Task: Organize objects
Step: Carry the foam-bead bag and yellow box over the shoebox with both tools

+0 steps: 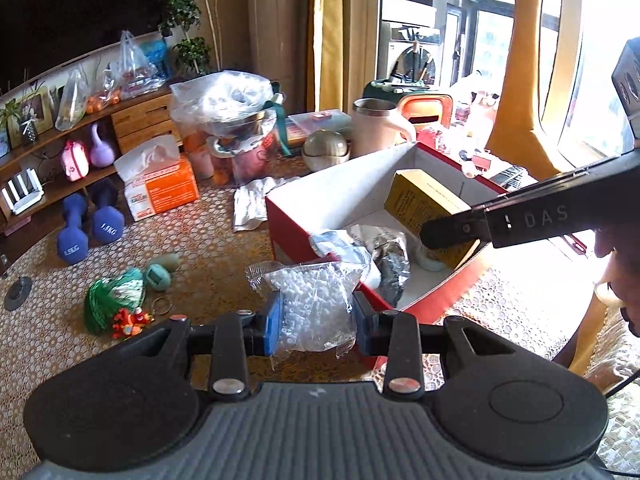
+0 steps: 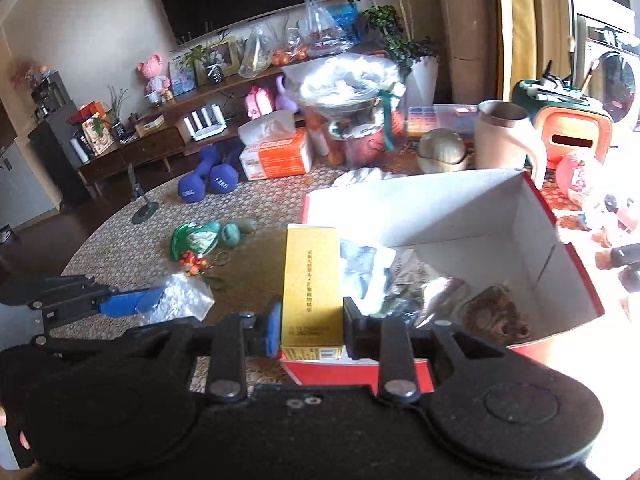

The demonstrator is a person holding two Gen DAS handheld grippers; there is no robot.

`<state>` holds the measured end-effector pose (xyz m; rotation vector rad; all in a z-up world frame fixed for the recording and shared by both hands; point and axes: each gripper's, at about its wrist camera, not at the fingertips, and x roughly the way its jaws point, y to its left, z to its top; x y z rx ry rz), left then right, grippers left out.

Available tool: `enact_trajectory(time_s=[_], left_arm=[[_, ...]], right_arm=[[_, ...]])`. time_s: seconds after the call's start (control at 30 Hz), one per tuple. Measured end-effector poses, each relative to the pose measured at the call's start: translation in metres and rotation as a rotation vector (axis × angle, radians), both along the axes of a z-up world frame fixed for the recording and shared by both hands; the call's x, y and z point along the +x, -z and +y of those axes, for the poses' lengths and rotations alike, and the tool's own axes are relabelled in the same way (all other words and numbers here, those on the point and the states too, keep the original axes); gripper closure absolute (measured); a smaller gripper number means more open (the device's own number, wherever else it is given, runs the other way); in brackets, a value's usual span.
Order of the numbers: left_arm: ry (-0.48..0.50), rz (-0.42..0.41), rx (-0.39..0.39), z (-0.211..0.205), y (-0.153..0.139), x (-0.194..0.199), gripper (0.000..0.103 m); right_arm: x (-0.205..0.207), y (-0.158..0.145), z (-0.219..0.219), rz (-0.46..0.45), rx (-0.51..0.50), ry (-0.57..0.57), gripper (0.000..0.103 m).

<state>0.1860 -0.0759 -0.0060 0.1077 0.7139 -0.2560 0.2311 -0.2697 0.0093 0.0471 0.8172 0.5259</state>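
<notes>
At nine o'clock on the table, well apart from the box, the green pouch [image 1: 114, 298], the orange toy [image 1: 130, 322] and the blue dumbbells [image 1: 90, 230] wait loose; leave them for later. Moving right, your left gripper [image 1: 316, 320] has its jaws clamped on the bag of white beads [image 1: 312, 304], which hangs just outside the near wall of the red box [image 1: 292, 240], at about six o'clock of its opening. Lift the bag over that rim before you let go, so the slack plastic does not catch on the edge. Further right, your right gripper [image 2: 310, 330] is clamped on the yellow carton [image 2: 312, 284], held upright above the box's near rim. Carry it toward twelve o'clock, over the bare white floor beyond the crumpled wrappers [image 2: 420, 288], lower it and only then part the jaws. Release one hand at a time.
</notes>
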Motion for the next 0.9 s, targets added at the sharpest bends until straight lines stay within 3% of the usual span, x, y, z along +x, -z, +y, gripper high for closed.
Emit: enact_trajectory(time_s=[0.17, 0.4, 0.7, 0.9], left_arm=[[0.051, 0.013, 0.004, -0.036, 0.002, 0.018, 0.068], [0.107, 0.041, 0.025, -0.079, 0.009, 0.046, 0.068], [0.127, 0.083, 0.101, -0.113, 0.030, 0.113, 0.068], [0.101, 0.126, 0.104, -0.121, 0.051, 0.155, 0.068]], right_arm=[[0.024, -0.003, -0.046, -0.038, 0.001, 0.119, 0.075], [0.060, 0.019, -0.089, 0.003, -0.013, 0.211, 0.075], [0.083, 0.052, -0.097, 0.047, -0.064, 0.197, 0.075], [0.099, 0.071, -0.090, 0.089, -0.095, 0.168, 0.075]])
